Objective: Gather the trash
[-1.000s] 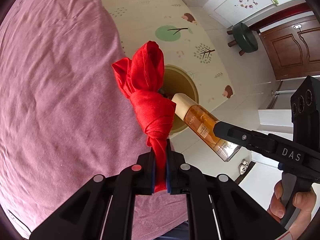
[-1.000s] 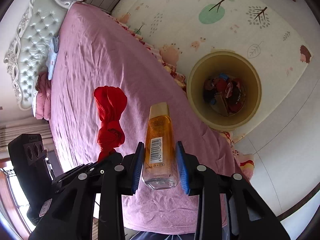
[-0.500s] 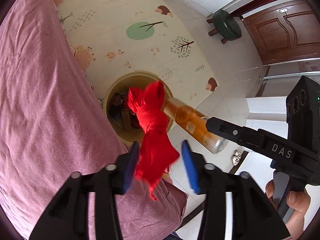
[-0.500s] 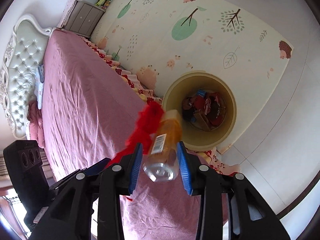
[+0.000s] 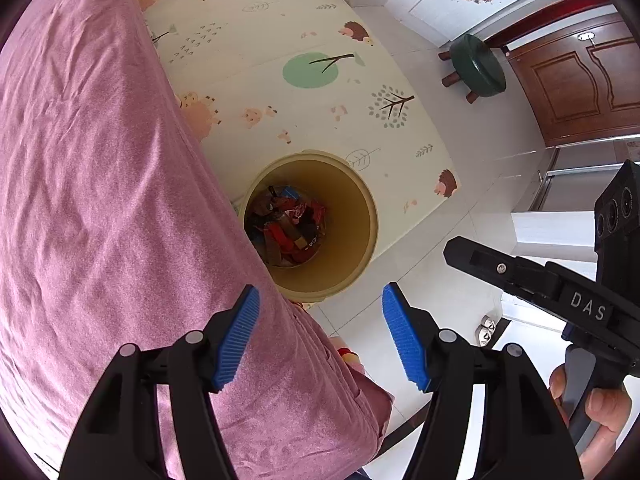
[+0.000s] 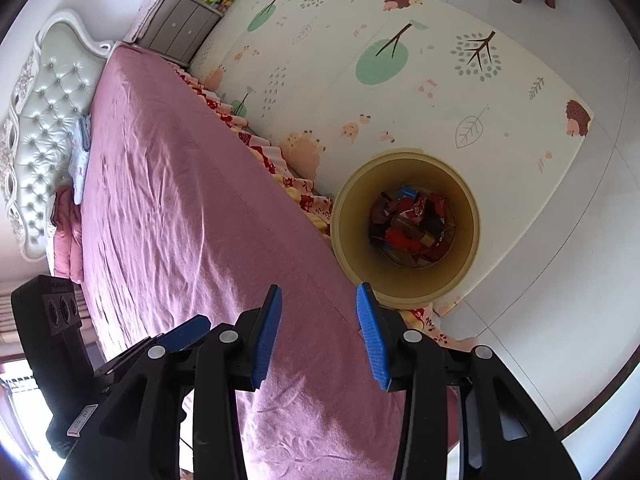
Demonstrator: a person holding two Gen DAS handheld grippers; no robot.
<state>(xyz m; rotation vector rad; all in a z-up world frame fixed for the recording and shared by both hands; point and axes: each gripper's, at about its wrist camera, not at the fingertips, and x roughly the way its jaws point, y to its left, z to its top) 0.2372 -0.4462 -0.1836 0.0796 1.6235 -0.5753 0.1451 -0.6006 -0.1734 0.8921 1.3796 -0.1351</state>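
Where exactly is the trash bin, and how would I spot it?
Find the bed with the pink sheet; along its side lies a cream play mat printed with trees. The trash bin stands at the mat's near corner, against the bed: round, tan, open-topped, with red scraps inside.

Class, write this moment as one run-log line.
left gripper: open, empty, jaws just opened | right gripper: open, empty | bin: on floor beside bed, holds trash

Below my tools: bed (image 6: 192, 216) under wrinkled pink sheet, bare near me. Beside it on floor, patterned play mat (image 5: 280, 52) carrying yellow bin (image 6: 464, 272) of trash.
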